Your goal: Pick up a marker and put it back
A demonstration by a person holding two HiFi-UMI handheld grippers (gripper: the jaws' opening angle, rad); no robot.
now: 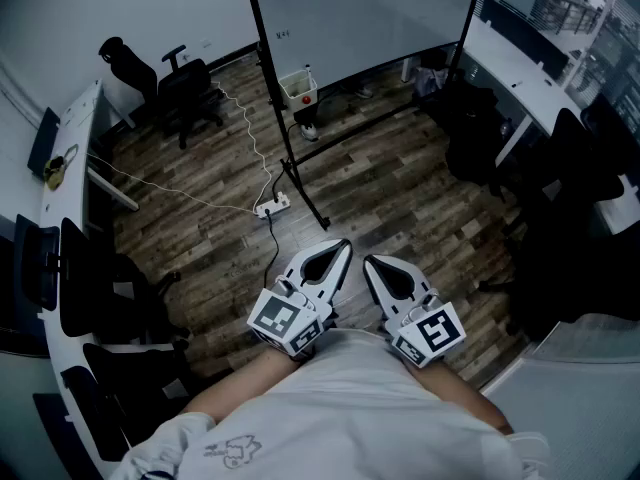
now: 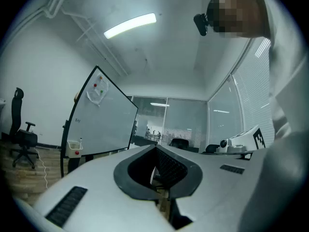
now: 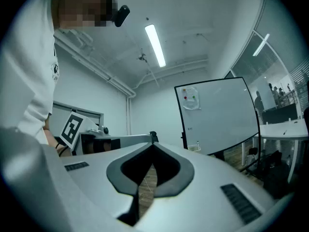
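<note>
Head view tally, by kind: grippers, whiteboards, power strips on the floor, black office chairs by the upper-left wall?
Grippers: 2 (left gripper, right gripper)
Whiteboard: 1
Power strip: 1
Black office chairs: 2
Total: 6

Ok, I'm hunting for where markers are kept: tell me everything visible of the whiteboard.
The whiteboard is a big white panel in a thin black frame, upright on a black stand on the wood floor. A pale sheet is stuck near its top left; a small white holder hangs at its lower left.

Whiteboard (image 1: 360,18), black office chair (image 1: 190,93), power strip (image 1: 272,207), wood floor (image 1: 400,188)
</note>
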